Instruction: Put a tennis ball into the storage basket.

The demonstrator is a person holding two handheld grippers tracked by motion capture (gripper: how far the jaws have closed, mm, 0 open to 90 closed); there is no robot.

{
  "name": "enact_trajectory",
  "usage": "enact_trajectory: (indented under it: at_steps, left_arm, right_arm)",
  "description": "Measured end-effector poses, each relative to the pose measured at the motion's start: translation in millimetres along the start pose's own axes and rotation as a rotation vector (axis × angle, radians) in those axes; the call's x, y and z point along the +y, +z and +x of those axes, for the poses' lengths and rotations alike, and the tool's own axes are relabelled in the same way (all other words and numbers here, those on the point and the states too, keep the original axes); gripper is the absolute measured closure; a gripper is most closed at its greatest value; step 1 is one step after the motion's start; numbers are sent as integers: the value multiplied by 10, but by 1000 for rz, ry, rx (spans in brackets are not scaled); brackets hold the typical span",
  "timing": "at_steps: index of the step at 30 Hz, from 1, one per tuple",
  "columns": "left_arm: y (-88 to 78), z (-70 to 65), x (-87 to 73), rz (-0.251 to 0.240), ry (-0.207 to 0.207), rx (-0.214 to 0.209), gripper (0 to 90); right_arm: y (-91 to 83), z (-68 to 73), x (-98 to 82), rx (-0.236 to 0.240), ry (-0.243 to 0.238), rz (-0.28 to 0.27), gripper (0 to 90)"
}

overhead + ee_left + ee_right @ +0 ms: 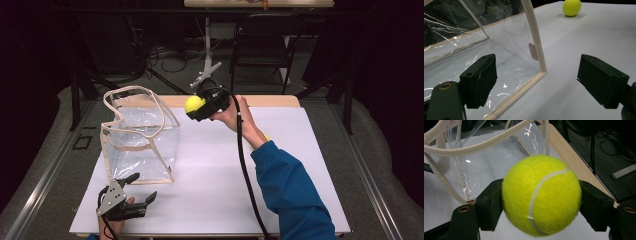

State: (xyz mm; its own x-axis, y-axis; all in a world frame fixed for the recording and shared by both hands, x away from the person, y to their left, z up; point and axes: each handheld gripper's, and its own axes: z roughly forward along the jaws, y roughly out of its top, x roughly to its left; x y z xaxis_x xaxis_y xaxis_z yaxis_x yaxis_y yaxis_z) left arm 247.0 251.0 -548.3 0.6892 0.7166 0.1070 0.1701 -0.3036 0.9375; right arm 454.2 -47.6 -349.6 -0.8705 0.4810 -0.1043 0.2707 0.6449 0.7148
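Observation:
A yellow tennis ball (194,103) (541,195) is held in the air between the jaws of my right gripper (198,106) (541,197), just right of the bag's open top. The clear plastic bag (141,136) (481,157) with beige trim stands upright at the table's left, its mouth open. My left gripper (141,186) (536,82) rests open near the front edge, its jaws either side of the bag's front bottom corner (543,72) without touching it. A second tennis ball (572,7) lies on the white surface farther off, a sliver of it showing behind the right forearm (266,136).
A white board (300,165) covers the table, with a wooden strip (270,101) along its far edge. A dark chair (262,45) and floor cables (170,55) lie beyond the table. The blue sleeve (292,195) crosses the right half of the board.

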Motion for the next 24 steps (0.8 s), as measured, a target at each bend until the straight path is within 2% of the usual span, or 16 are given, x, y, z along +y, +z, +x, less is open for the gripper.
enact_trajectory:
  at_steps: [24]
  left_arm:
    - [-2, 4, 0, -3, -2, 1, 159]
  right_arm:
    - [-21, 35, 168, 2, -12, -48, 263]
